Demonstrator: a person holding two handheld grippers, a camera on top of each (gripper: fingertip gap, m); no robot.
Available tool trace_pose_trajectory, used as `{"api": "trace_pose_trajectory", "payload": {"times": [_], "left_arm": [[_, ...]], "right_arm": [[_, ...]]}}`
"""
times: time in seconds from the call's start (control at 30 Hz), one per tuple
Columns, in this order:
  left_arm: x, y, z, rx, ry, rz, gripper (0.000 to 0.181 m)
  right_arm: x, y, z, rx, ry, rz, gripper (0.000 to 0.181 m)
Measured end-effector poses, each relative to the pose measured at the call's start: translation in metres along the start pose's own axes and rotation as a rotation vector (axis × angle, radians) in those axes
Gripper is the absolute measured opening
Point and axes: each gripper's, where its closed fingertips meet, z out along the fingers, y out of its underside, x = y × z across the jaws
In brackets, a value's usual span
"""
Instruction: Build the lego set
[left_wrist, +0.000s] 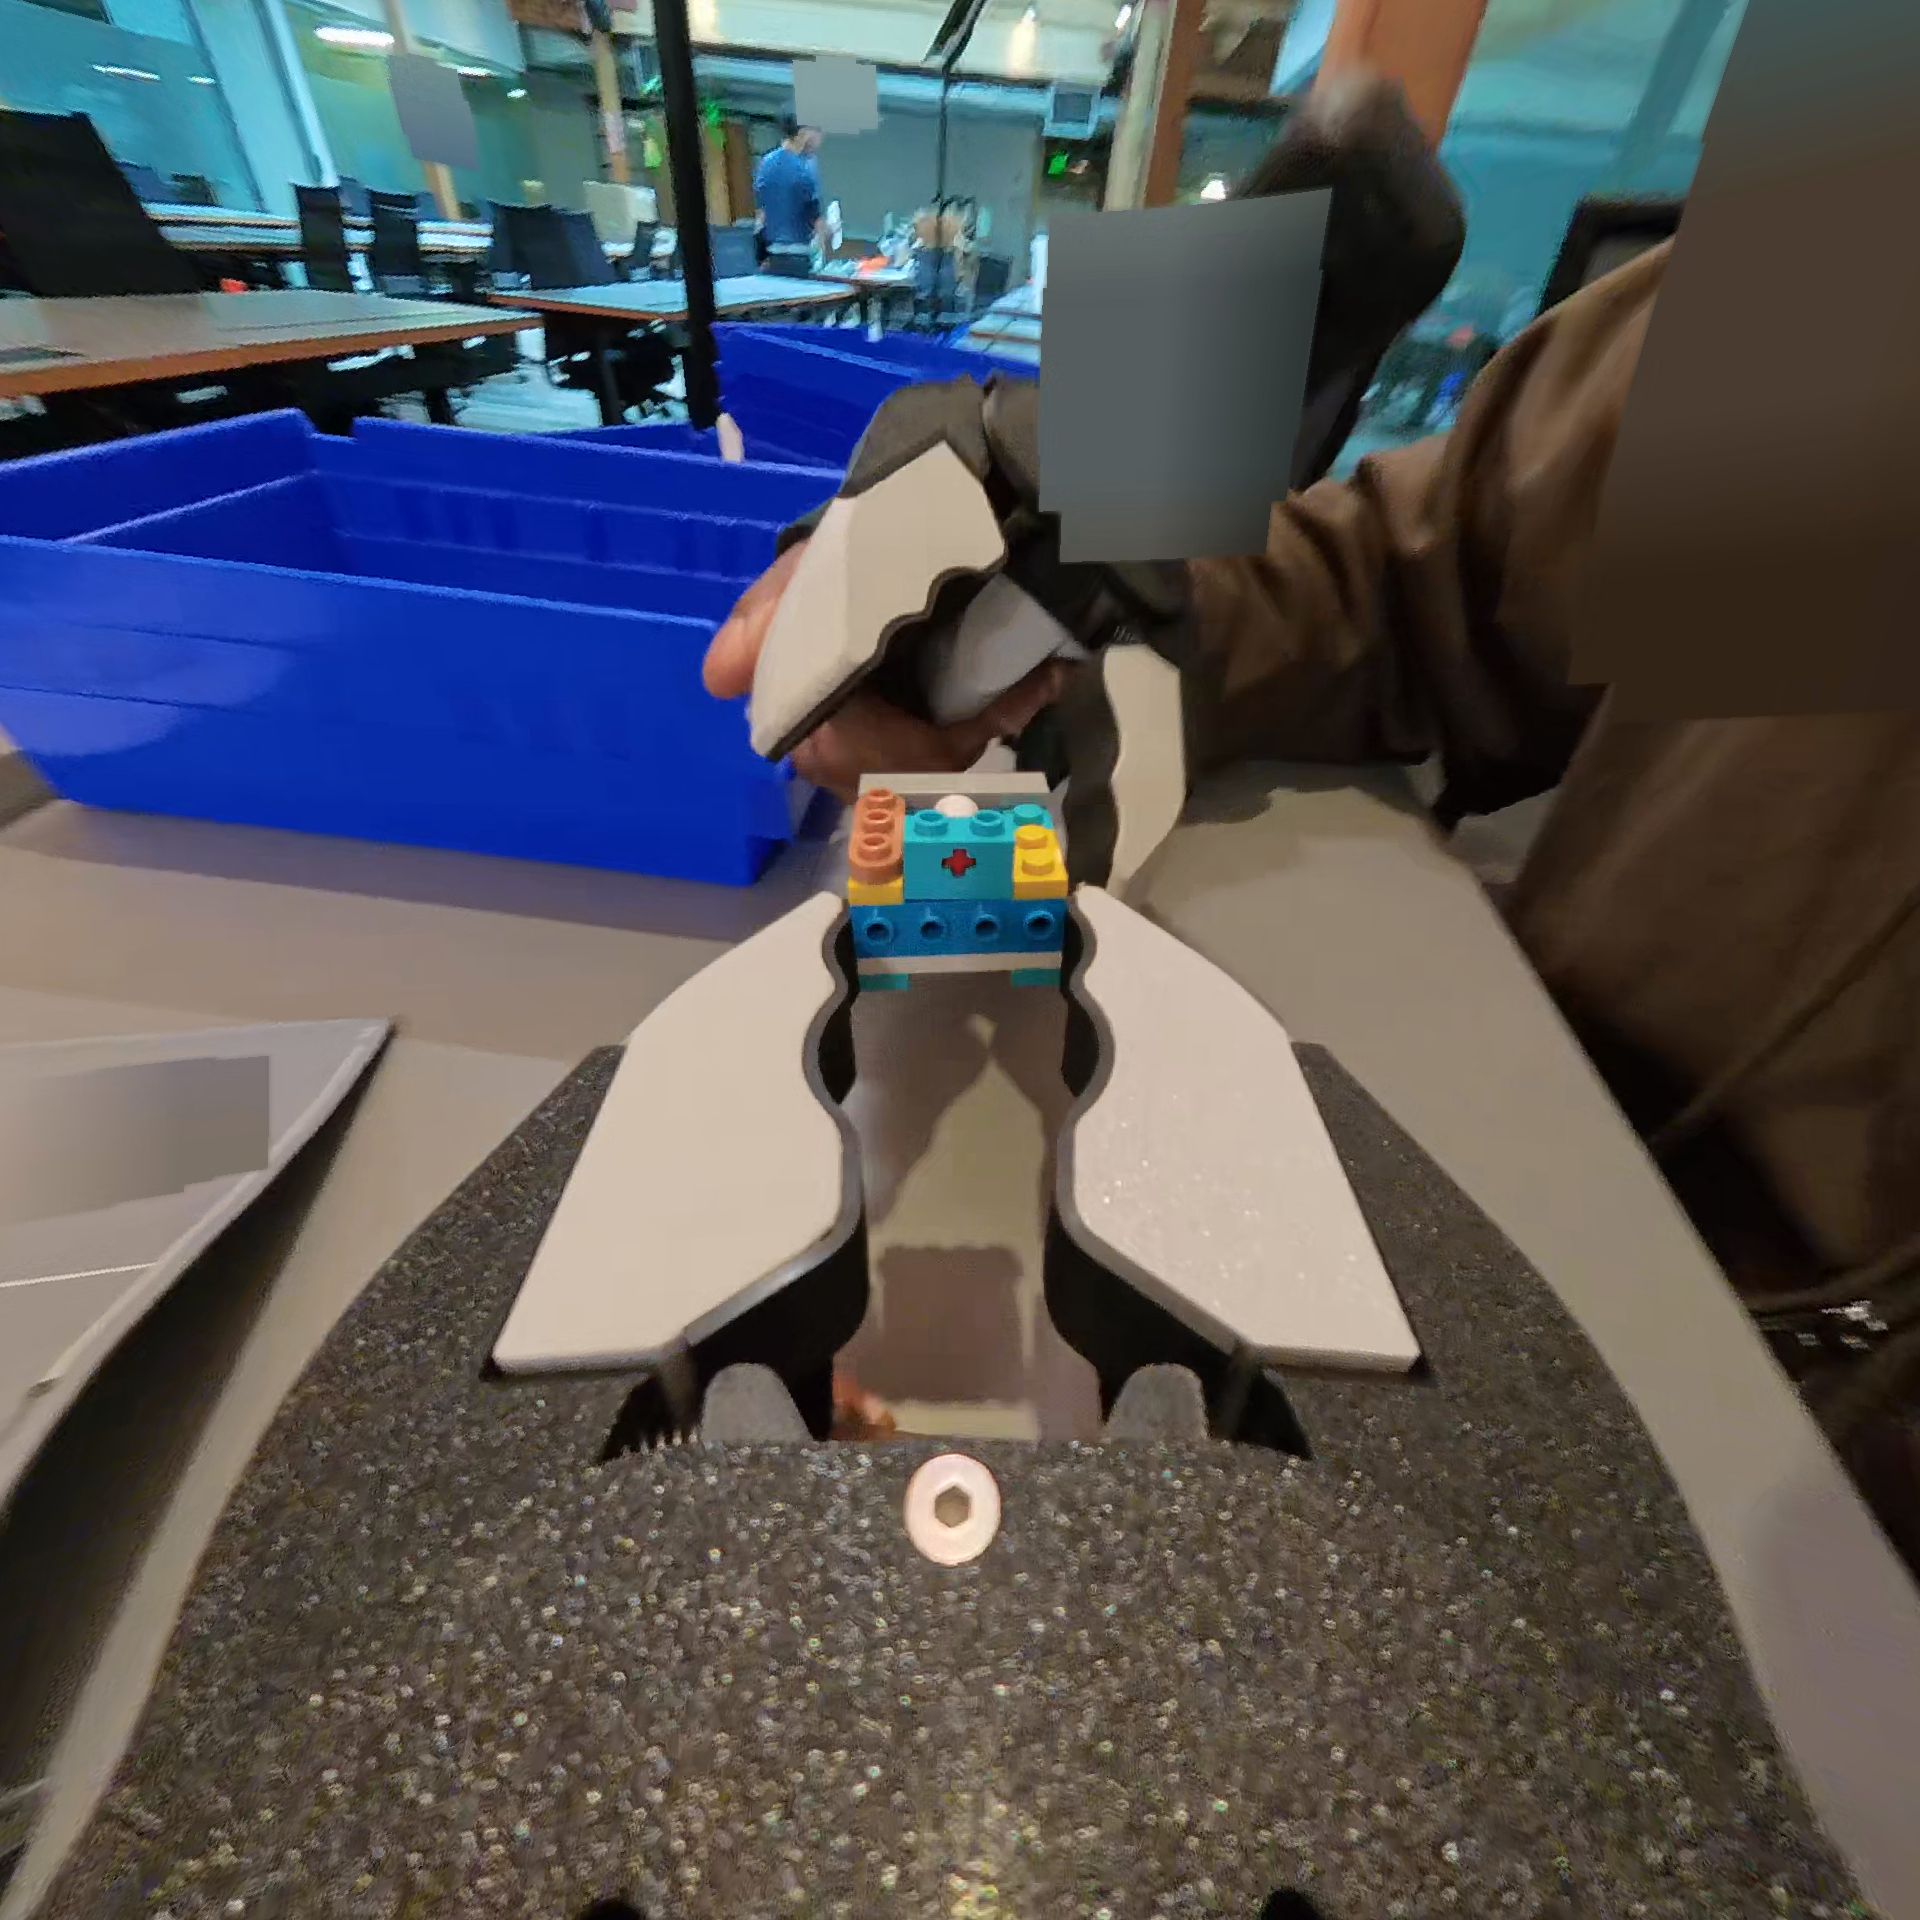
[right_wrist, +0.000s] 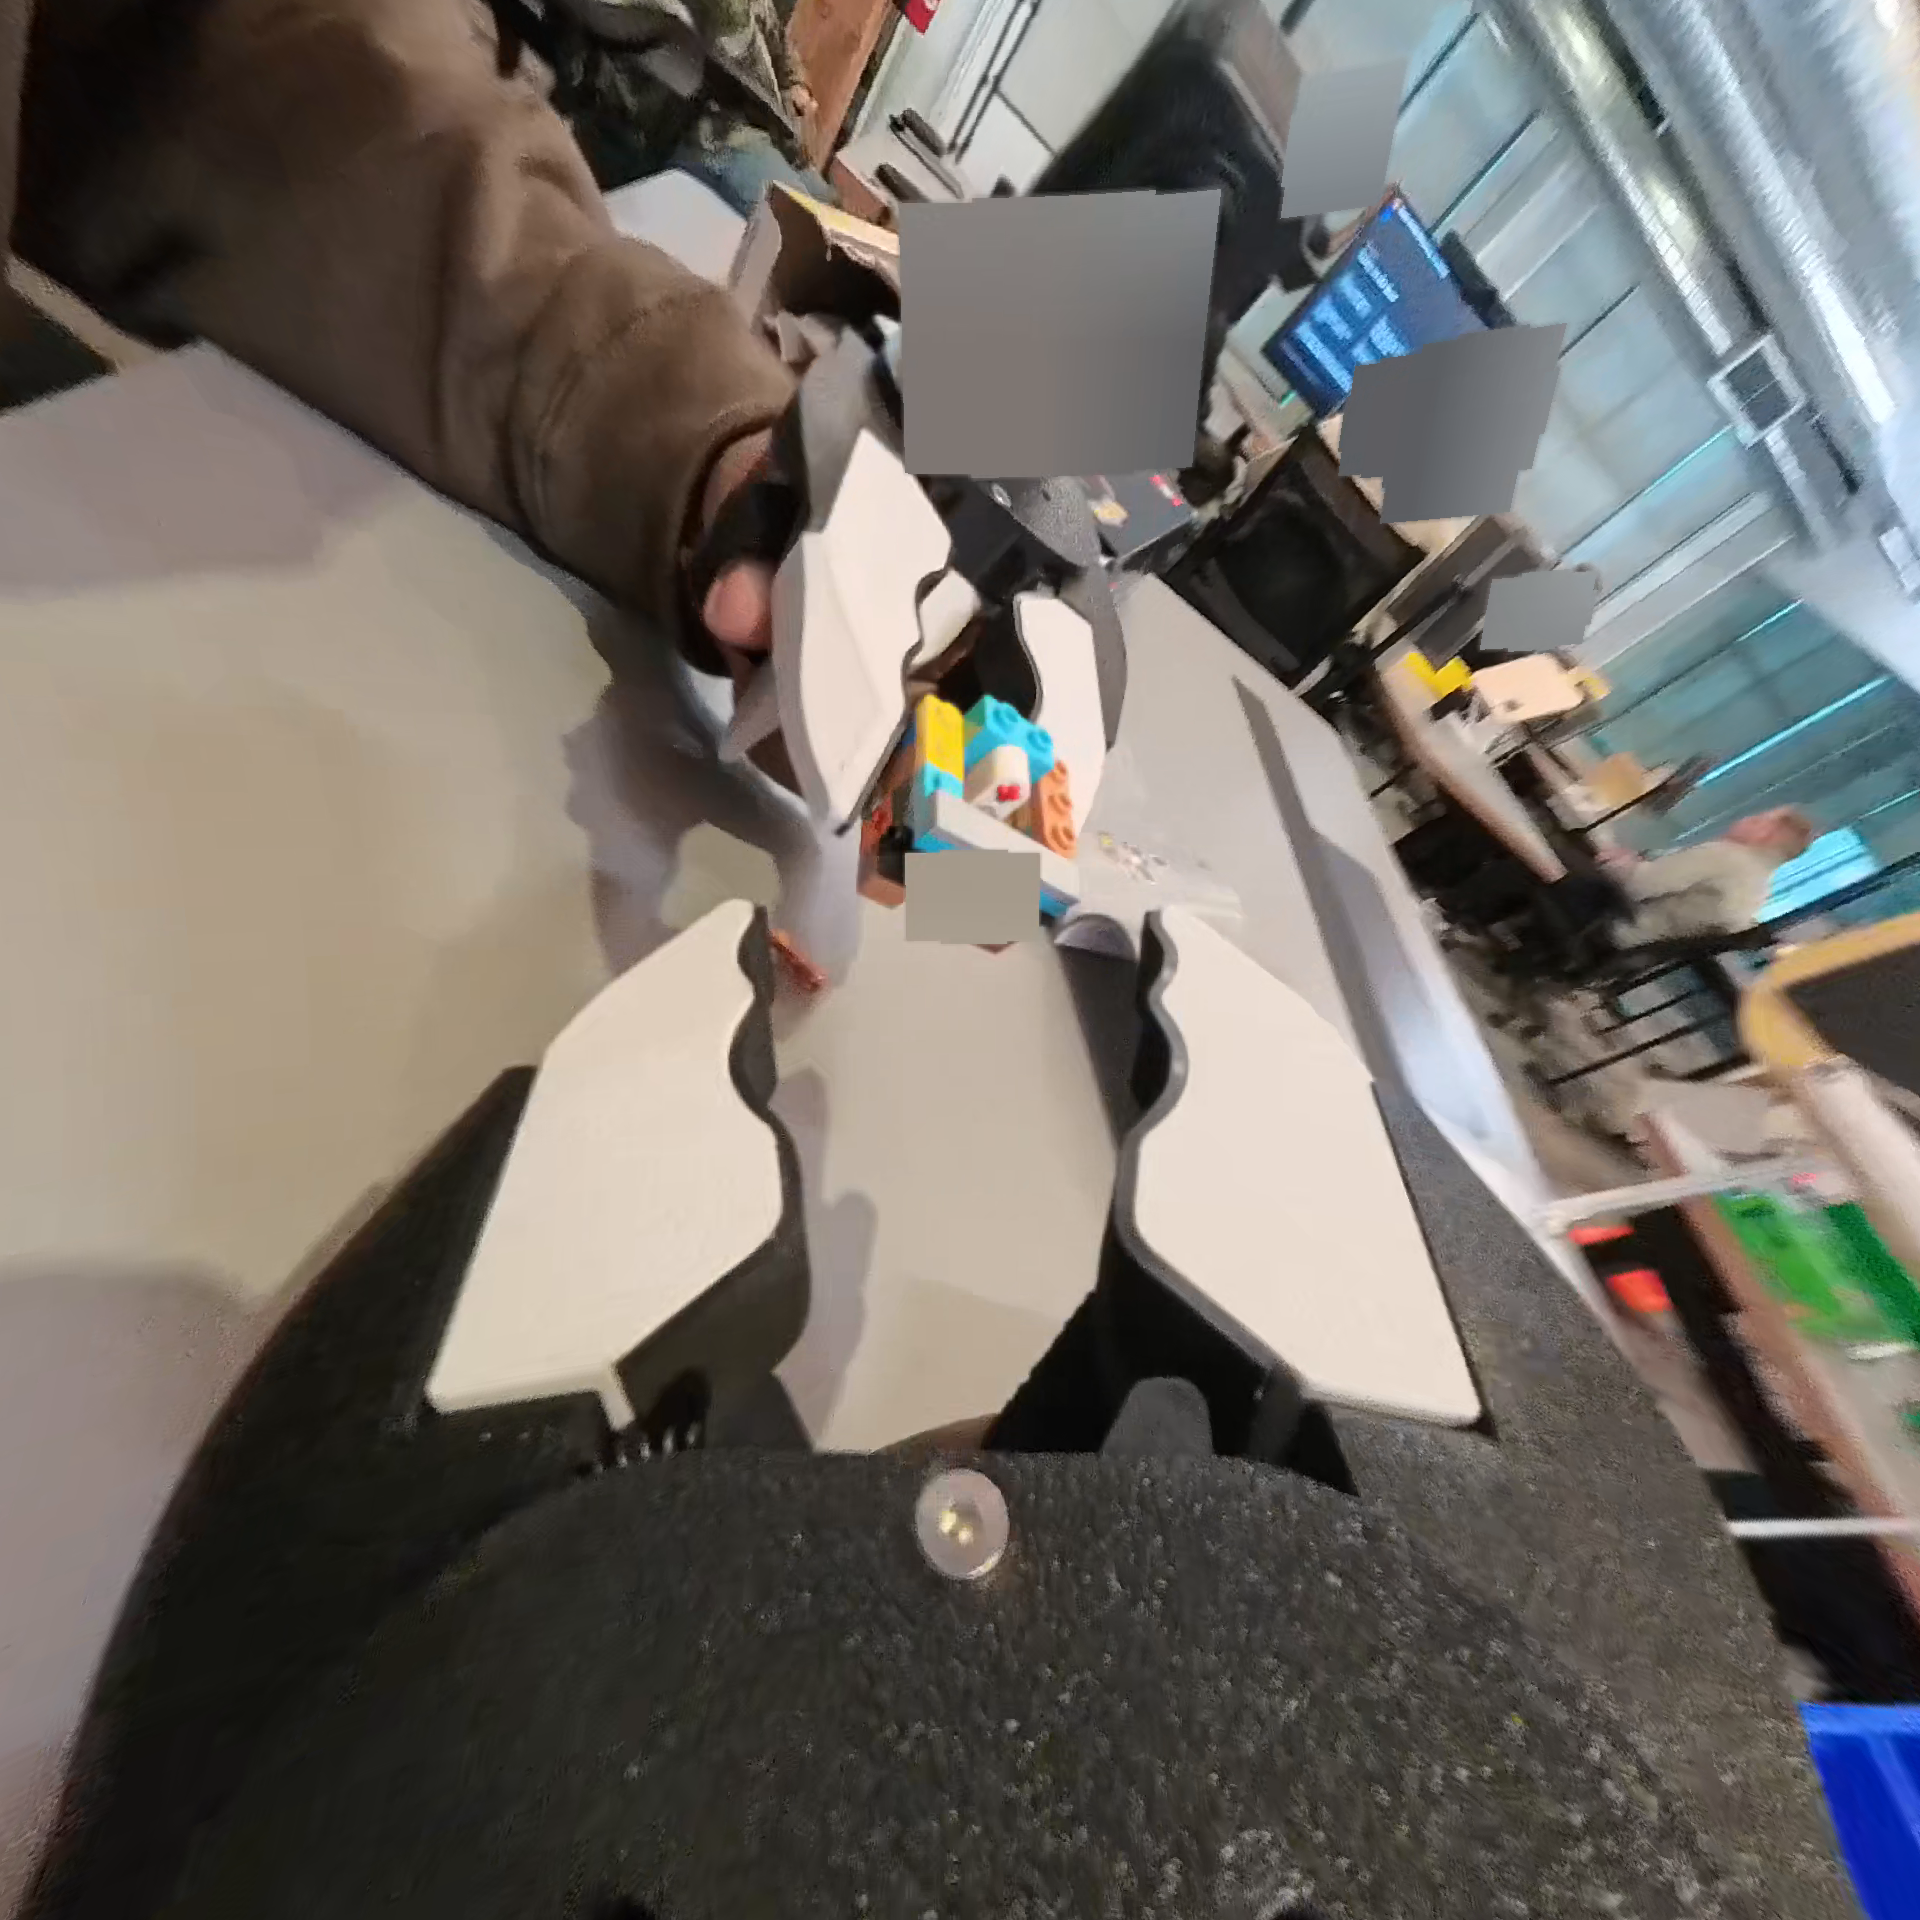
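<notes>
Your left claw (left_wrist: 958, 940) is clamped on the lego assembly (left_wrist: 958, 894): in the left wrist view both fingertips press the ends of its blue holed brick at frame centre. Above that brick sit a teal brick with a red cross, yellow bricks at either end and an orange piece at upper left. A grey plate and teal feet show below the blue brick. The assembly is held clear of the grey worktop (left_wrist: 1351, 935).

Your right claw (right_wrist: 951, 935) stands with its fingers apart and nothing between them. In the right wrist view its tips sit just below the assembly (right_wrist: 977, 779), which appears tilted at frame centre, held between the fingers of the left claw (right_wrist: 977, 727). In the left wrist view the right claw (left_wrist: 883, 592) hangs just above and behind the assembly, its tips close to the top studs.

Edges and room:
- Blue bins (left_wrist: 416, 644) fill the left half of the left wrist view; the nearest wall stands just left of the assembly.
- A grey sheet (left_wrist: 156, 1143) lies at lower left, its corner near the left finger.
- A brown sleeve (left_wrist: 1558, 499) crosses the right side.
- In the right wrist view, bare worktop lies open at left; the worktop edge runs diagonally at right.
</notes>
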Motion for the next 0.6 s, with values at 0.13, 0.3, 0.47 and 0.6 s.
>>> {"api": "trace_pose_trajectory", "payload": {"times": [0.13, 0.3, 0.47, 0.6], "left_arm": [[-0.004, 0.016, 0.005, -0.109, -0.058, 0.103, 0.037], [-0.001, 0.033, 0.011, -0.207, -0.065, 0.202, 0.037], [-0.001, 0.039, 0.011, -0.231, -0.055, 0.187, 0.037], [-0.006, 0.047, 0.008, -0.293, -0.076, 0.175, 0.038]], "right_arm": [[-0.002, 0.003, 0.002, 0.012, -0.057, 0.165, 0.059], [-0.015, 0.013, 0.006, -0.041, -0.139, 0.204, 0.048], [-0.024, 0.018, 0.008, -0.085, -0.180, 0.234, 0.037], [-0.028, 0.027, 0.010, -0.158, -0.166, 0.279, 0.037]]}}
